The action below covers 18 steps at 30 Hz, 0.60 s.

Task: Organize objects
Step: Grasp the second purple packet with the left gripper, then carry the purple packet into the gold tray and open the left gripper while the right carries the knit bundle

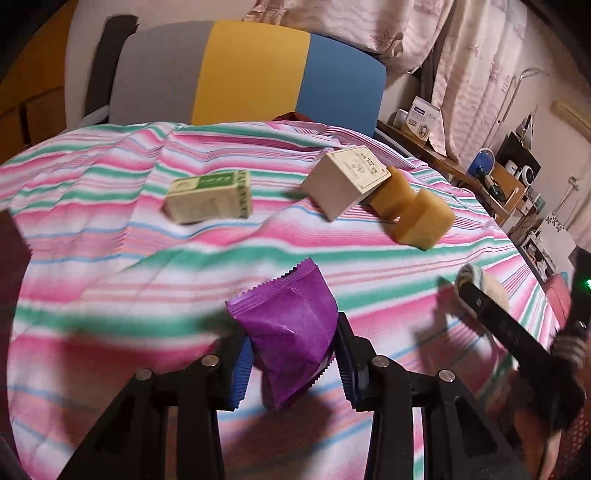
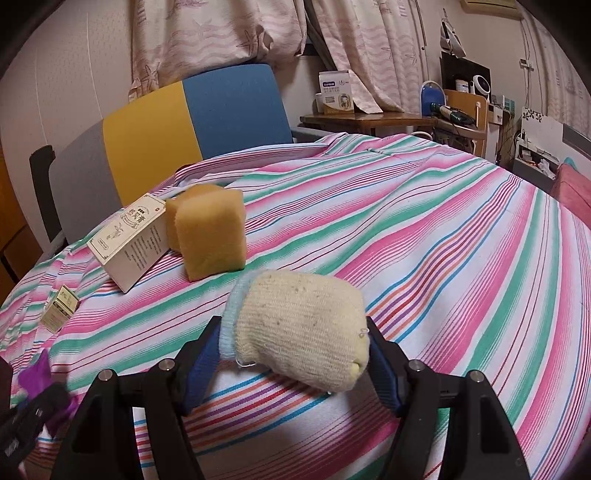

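Observation:
My left gripper point(image 1: 291, 354) is shut on a purple foil packet point(image 1: 291, 332) and holds it above the striped cloth point(image 1: 110, 258). My right gripper point(image 2: 295, 354) is shut on a cream knitted glove with a pale blue cuff point(image 2: 299, 325); it also shows at the right of the left wrist view point(image 1: 476, 280). Farther on the cloth lie a small green-and-cream box point(image 1: 210, 197), a tilted beige box point(image 1: 345, 181) and two yellow sponges point(image 1: 417, 214). The right wrist view shows the beige box point(image 2: 131, 240) leaning against the sponges point(image 2: 208, 236).
A chair with grey, yellow and blue back panels point(image 1: 251, 70) stands behind the table. A wooden side table with a box and cup point(image 2: 365, 118) and cluttered shelves point(image 2: 469, 96) stand at the right. Curtains point(image 2: 221, 33) hang behind.

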Tool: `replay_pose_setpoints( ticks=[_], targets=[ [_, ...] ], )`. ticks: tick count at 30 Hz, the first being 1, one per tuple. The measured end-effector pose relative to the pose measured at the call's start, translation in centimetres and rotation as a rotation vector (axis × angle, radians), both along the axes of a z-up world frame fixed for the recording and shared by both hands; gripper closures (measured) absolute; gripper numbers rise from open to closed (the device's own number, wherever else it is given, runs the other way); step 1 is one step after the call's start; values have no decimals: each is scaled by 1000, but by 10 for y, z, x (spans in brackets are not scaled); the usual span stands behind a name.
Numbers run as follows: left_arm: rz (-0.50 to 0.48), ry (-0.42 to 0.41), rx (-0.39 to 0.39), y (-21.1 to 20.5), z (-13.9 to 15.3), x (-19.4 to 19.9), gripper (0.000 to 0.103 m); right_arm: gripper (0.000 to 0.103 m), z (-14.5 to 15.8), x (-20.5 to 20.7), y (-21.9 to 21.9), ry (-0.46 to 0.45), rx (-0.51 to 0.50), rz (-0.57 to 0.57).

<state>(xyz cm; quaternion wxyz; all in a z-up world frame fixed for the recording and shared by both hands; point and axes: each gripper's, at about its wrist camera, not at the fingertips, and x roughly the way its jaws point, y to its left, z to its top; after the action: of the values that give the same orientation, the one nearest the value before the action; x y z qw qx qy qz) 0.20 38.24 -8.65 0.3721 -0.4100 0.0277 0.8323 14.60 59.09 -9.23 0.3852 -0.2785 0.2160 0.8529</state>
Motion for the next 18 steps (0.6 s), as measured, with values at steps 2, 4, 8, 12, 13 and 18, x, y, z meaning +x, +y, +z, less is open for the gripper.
replay_pose_setpoints(
  ticks=[2, 4, 8, 12, 13, 18],
  targets=[
    [5, -4, 6, -12, 0, 6, 63, 30, 1, -1, -2, -4, 11, 0],
    [-14, 9, 3, -21, 0, 15, 63, 30, 2, -3, -4, -17, 24, 3],
    [-52, 27, 11, -35, 6, 30, 64, 30, 4, -8, -10, -41, 55, 12],
    [-58, 19, 41, -51, 14, 38, 64, 30, 8, -10, -16, -56, 97, 21],
    [-58, 16, 48, -55, 17, 39, 64, 30, 9, -11, -18, -60, 107, 24],
    [-61, 36, 70, -78, 33, 46, 64, 30, 14, -12, -26, -67, 154, 37]
  ],
)
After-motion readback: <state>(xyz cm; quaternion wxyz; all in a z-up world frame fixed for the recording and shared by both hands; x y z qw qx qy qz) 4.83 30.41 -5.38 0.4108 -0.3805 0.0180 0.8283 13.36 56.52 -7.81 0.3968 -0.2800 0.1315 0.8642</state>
